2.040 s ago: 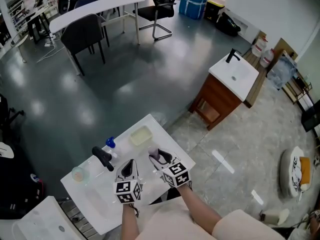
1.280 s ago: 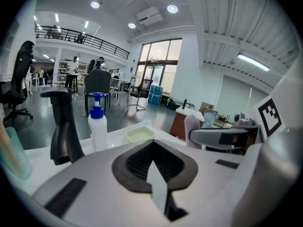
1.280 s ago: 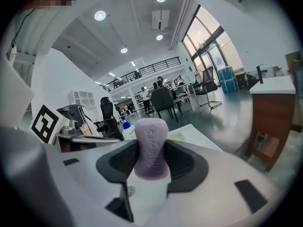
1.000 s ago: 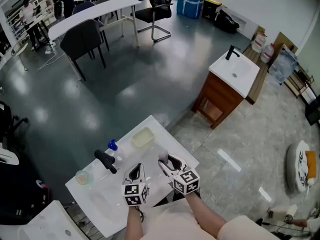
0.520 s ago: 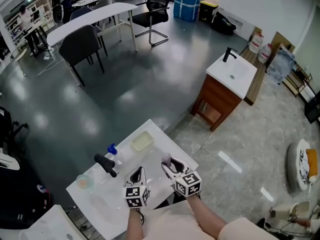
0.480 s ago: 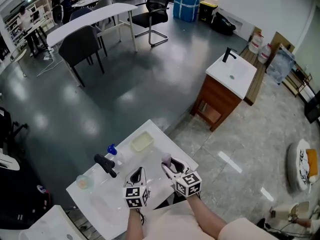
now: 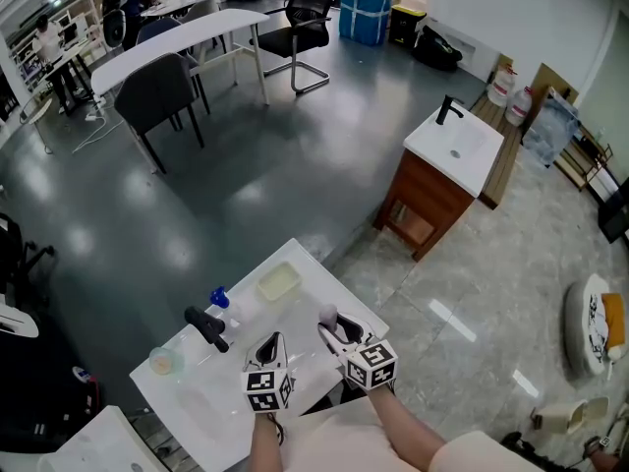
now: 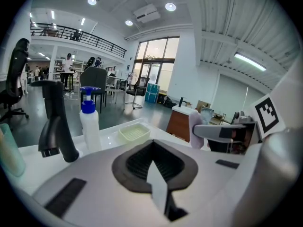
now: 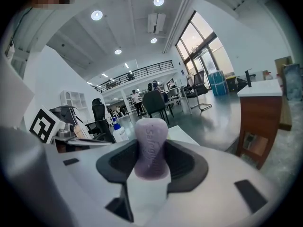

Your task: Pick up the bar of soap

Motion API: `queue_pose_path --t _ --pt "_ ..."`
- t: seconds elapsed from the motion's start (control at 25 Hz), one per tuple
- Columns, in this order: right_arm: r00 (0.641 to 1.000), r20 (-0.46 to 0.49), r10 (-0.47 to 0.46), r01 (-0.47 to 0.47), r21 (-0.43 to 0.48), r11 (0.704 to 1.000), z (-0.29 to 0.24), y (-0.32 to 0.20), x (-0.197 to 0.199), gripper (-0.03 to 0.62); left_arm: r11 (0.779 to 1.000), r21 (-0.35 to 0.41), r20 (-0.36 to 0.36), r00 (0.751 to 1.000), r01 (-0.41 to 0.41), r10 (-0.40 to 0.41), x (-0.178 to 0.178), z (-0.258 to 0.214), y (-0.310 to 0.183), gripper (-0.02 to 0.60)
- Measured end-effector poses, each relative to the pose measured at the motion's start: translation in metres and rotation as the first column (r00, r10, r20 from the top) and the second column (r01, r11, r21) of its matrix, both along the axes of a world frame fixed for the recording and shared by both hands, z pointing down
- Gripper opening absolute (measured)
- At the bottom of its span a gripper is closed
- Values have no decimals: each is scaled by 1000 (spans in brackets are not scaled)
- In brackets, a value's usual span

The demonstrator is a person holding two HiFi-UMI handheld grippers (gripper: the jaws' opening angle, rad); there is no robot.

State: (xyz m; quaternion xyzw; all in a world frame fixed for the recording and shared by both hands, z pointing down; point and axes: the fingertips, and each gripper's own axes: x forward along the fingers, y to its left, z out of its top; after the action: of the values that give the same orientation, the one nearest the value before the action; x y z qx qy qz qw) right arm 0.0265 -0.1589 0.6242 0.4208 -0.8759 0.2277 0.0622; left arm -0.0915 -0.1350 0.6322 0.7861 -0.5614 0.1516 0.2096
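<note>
1. Between the pads of your right gripper (image 9: 151, 161), the lower end of the bar of soap (image 9: 151, 143) is hidden; only its rounded top and part of its embossed lettering show.
2. From the head view, the soap is a small pale tip at those fingers' ends, too small for detail.
3. Your right fingers clamp the soap upright, one pad on each side.
4. Your left gripper (image 8: 154, 170) has its fingers pressed together and empty; the soap dish (image 8: 134, 132) sits beyond them.
</note>
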Motion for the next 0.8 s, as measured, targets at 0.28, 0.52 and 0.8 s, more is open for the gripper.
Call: queue_pose_path --t 0.28,0.52,0.8 --pt "1000 -4 -16 16 -17 1000 2 1 0 183 1000 10 -5 1000 26 -26 -4 -3 -1 3" --pt "1000 -2 -24 24 -19 1000 4 -1 -2 183 999 21 -2 999 42 -42 -7 -4 -3 3" --pt "1000 -3 -18 18 -32 999 6 -2 0 183 999 20 -10 999 46 -46 -7 -2 -3 3"
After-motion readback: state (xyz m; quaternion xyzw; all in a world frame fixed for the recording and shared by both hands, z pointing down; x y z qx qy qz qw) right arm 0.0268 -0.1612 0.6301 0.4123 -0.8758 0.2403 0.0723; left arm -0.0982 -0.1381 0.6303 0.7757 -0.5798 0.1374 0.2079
